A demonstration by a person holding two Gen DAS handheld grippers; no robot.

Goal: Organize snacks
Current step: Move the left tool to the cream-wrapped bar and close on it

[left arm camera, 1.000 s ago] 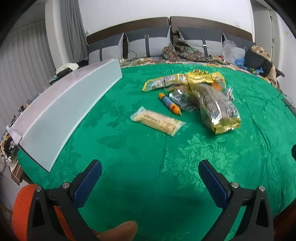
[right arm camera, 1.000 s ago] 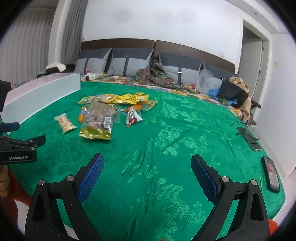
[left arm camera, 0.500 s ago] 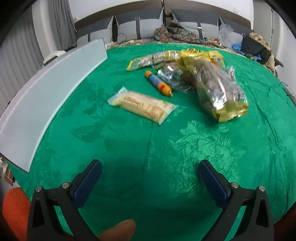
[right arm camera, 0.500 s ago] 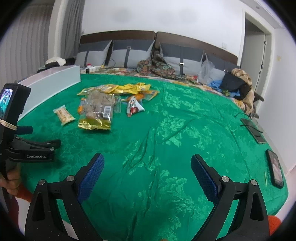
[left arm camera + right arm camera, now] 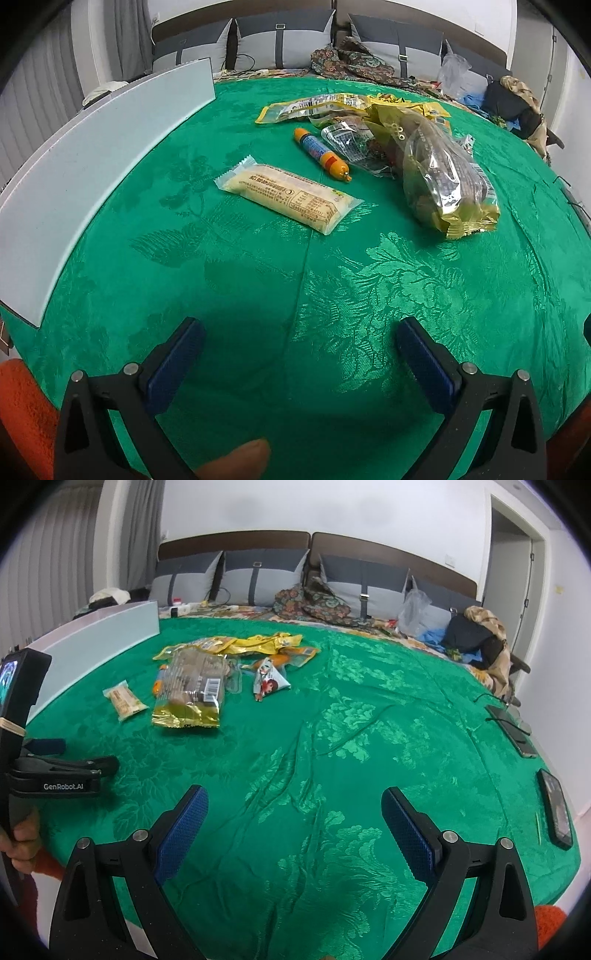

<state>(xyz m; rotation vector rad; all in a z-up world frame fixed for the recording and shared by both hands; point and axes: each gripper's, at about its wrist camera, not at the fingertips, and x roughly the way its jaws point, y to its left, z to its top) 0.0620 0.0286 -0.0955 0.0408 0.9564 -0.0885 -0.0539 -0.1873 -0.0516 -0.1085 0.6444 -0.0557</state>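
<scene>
A pile of snacks lies on the green bedspread (image 5: 332,295). Nearest my left gripper (image 5: 299,347) is a pale yellow wrapped bar (image 5: 288,194); beyond it an orange and blue sausage stick (image 5: 320,153), a clear and gold bag (image 5: 443,177) and yellow packets (image 5: 314,107). The left gripper is open and empty, short of the bar. My right gripper (image 5: 295,819) is open and empty over bare bedspread; the bar (image 5: 125,700), the gold bag (image 5: 192,690) and a small triangular packet (image 5: 267,681) lie far ahead to its left. The left gripper (image 5: 70,764) shows at that view's left edge.
A long white box (image 5: 92,155) stands along the bed's left side, also in the right wrist view (image 5: 92,642). Phones (image 5: 554,808) lie at the bed's right edge. Pillows (image 5: 266,579) and clothes (image 5: 476,631) line the headboard.
My left gripper has moved forward and tilted down toward the pale bar, which now looks larger and closer. The right gripper has barely moved.
</scene>
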